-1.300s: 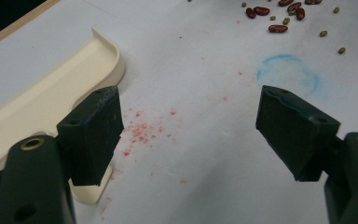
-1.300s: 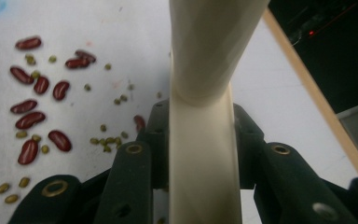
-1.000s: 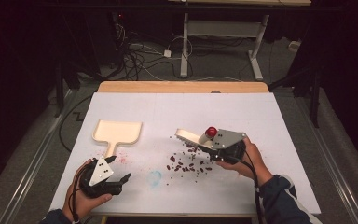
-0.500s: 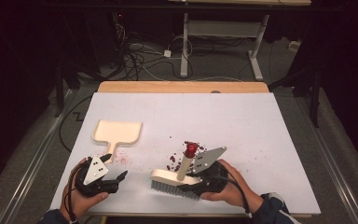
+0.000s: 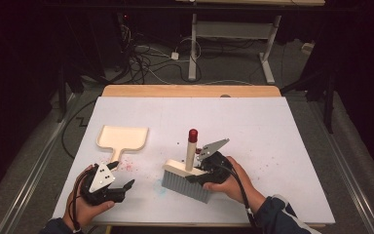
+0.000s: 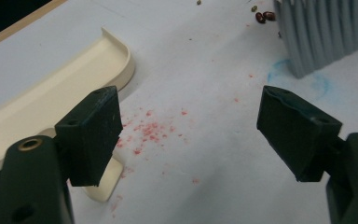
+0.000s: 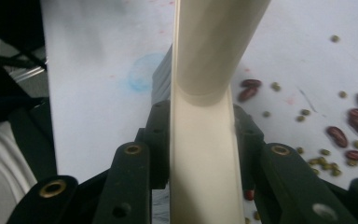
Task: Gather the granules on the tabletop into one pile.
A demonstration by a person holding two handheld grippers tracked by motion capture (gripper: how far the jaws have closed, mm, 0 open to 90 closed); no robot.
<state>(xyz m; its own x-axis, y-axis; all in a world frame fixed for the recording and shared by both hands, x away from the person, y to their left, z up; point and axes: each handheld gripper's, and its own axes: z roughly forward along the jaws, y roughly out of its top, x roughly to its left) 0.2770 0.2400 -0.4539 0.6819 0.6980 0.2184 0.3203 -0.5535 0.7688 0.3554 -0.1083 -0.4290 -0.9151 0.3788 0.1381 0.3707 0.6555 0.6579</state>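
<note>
Brush is clamped in the right gripper; left gripper gapes wide, empty.

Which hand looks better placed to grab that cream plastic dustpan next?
Left: its open gripper sits just below the cream plastic dustpan, while the right gripper is shut on the grey-bristled brush.

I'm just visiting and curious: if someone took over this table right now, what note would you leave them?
Right gripper: shut on the brush, bristles down on the table.
Left gripper: open, holding nothing, near the table's front left.
Dustpan: flat on the table, untouched, no beans in it.
Beans: scattered beside the brush.
Done: brush picked up.
Left: take the dustpan, sweep the beans in.
</note>
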